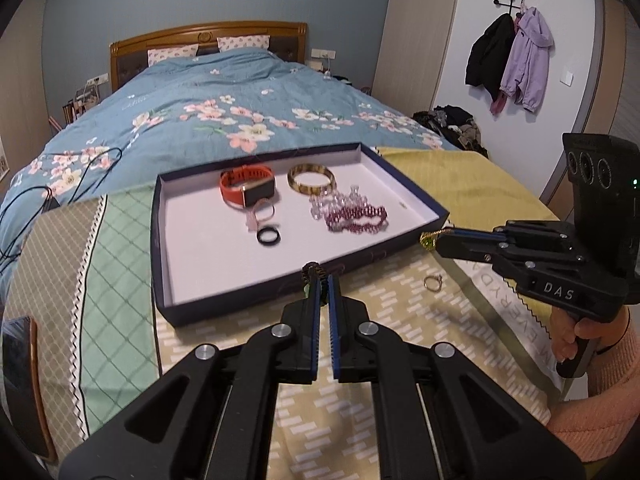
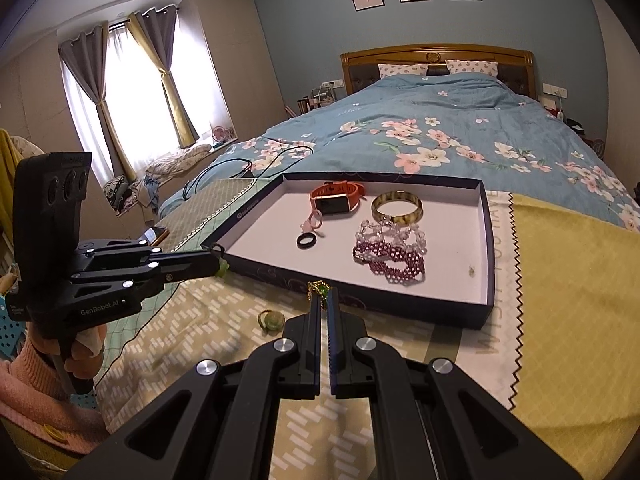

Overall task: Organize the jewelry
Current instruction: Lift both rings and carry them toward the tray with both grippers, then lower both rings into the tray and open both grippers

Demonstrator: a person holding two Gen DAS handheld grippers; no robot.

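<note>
A dark blue tray (image 1: 280, 286) (image 2: 484, 240) with a white floor holds an orange watch (image 1: 248, 188) (image 2: 336, 200), an amber bangle (image 1: 311, 178) (image 2: 397, 206), a black ring (image 1: 268, 236) (image 2: 306, 241), a pink ring (image 1: 262, 212), clear beads (image 1: 340, 202) and a purple bead bracelet (image 1: 358, 220) (image 2: 388, 260). My left gripper (image 1: 325, 280) (image 2: 218, 266) is shut on a small dark ring with a green bit (image 1: 310, 271), at the tray's near edge. My right gripper (image 2: 325, 294) (image 1: 434, 240) is shut on a gold and green piece (image 2: 319, 289) (image 1: 427, 240), at the tray's right corner.
A gold ring (image 1: 433, 282) lies on the patterned cloth right of my left gripper. A green and gold piece (image 2: 271, 320) lies on the cloth near the tray. A phone (image 1: 20, 380) lies at the left edge. The bed with a floral quilt (image 1: 224, 112) is behind.
</note>
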